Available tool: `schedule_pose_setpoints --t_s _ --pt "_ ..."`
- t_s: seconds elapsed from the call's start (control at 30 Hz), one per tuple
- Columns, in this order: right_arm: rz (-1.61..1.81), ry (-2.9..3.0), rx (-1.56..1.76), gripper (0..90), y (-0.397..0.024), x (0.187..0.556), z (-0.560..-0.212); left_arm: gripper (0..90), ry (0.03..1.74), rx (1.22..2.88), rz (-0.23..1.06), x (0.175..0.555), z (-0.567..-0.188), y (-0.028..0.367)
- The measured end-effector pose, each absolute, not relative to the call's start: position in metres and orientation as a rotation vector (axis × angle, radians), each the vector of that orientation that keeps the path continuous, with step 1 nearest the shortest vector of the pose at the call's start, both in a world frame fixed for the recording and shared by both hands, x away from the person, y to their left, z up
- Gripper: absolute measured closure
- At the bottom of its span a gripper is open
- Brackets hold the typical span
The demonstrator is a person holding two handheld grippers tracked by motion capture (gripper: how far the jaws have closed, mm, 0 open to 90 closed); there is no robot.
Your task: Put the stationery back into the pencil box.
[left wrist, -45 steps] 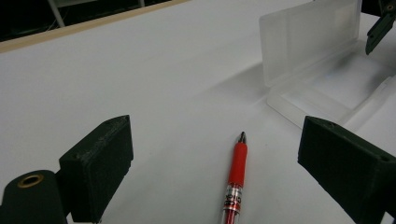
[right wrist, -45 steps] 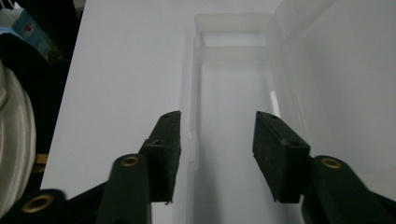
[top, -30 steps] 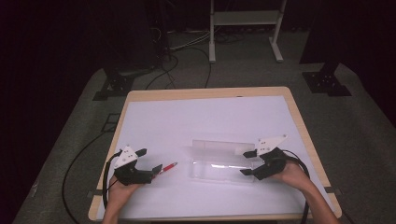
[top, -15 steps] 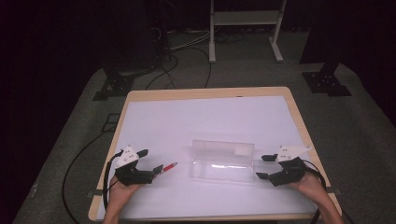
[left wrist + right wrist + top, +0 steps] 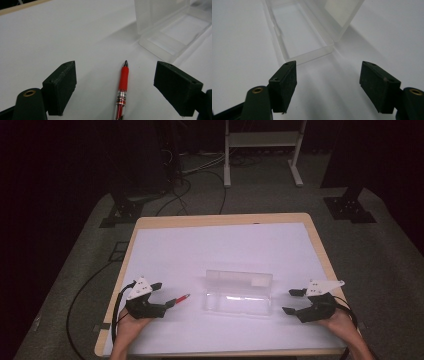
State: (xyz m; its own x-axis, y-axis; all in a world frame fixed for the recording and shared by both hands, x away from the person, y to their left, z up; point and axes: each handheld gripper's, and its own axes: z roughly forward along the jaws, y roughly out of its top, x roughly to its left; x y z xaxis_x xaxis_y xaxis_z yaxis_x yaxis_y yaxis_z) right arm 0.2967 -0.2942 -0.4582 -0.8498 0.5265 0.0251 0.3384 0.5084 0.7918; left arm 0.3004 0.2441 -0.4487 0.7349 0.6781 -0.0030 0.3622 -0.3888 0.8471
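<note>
High view: clear box (image 5: 239, 292) lies open on the table (image 5: 220, 245), between both grippers.
Left gripper (image 5: 115, 85) view: jaws wide, closing lately, flanking red pen (image 5: 122, 87), pads clear of it.
Right gripper (image 5: 328, 82) view: jaws wide, empty, box end just ahead.

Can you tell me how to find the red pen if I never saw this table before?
Start at the white table and find the clear plastic box standing open near its front edge. Look just to the left of the box, where the left gripper sits with its jaws open. The red pen lies flat between those jaws, untouched by them, its tip toward the box. It is the one brightly coloured thing there.
</note>
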Motion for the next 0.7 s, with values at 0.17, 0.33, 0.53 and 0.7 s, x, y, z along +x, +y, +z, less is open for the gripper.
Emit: schedule_pose_setpoints --t_s 0.17,0.33,0.53,0.7 --pt "1.253 2.533 0.768 29.1 -0.298 0.298 -0.461 23.8 0.773 2.053 0.419 0.302 -0.452 0.241" --pt "1.255 2.518 0.785 28.1 -0.303 0.299 -0.462 30.0 0.788 2.107 0.360 0.306 -0.458 0.238" --pt "1.255 2.503 0.796 28.1 -0.307 0.298 -0.462 43.9 0.775 2.160 0.374 0.305 -0.460 0.234" --pt "1.256 2.497 0.805 28.1 -0.309 0.298 -0.464 57.2 0.778 2.176 0.348 0.305 -0.460 0.235"
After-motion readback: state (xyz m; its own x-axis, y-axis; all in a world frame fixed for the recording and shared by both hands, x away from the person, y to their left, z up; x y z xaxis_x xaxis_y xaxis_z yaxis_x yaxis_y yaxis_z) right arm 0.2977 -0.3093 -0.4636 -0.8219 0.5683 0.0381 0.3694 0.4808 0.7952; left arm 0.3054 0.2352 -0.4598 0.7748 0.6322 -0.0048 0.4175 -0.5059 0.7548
